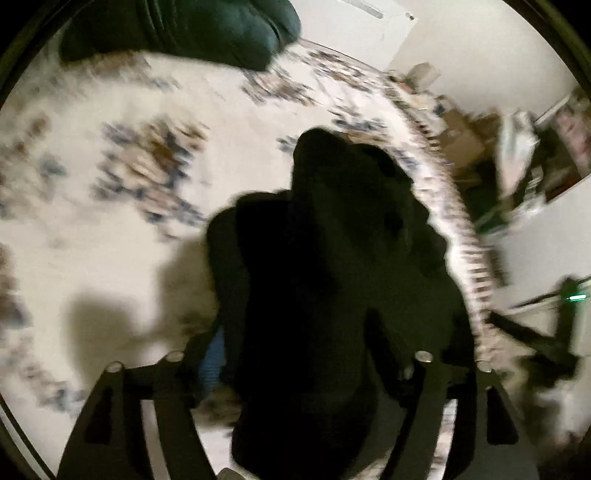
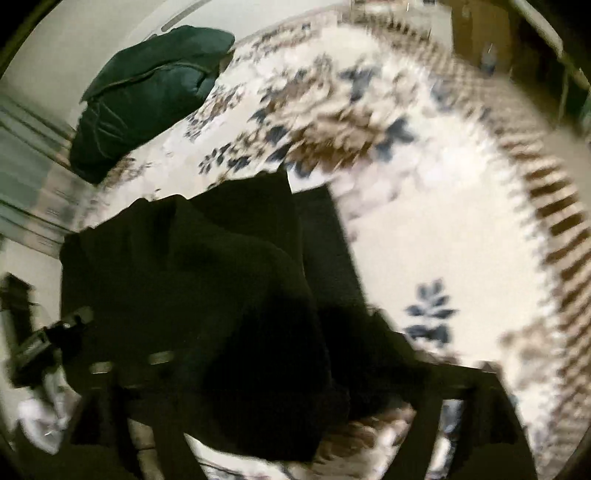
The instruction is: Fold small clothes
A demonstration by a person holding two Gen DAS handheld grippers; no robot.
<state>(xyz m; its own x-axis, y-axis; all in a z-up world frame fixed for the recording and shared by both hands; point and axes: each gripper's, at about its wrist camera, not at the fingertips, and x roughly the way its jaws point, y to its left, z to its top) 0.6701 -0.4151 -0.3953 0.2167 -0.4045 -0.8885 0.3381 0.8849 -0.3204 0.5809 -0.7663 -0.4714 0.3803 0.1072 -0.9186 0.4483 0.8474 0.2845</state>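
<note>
A black garment (image 1: 332,266) hangs bunched between my left gripper's (image 1: 295,369) fingers, lifted above a white floral bedspread (image 1: 110,110). The cloth hides the fingertips, so the left jaws cannot be seen clearly. In the right wrist view the same black garment (image 2: 207,280) drapes over my right gripper (image 2: 291,391) and covers its fingertips. The other gripper (image 2: 48,343) shows dimly at the left edge. Both views are blurred by motion.
A dark green pillow (image 1: 192,29) lies at the far end of the bed, and it also shows in the right wrist view (image 2: 147,88). The bed's patterned edge (image 1: 465,258) runs down the right, with cluttered shelves (image 1: 535,158) and cream wall beyond.
</note>
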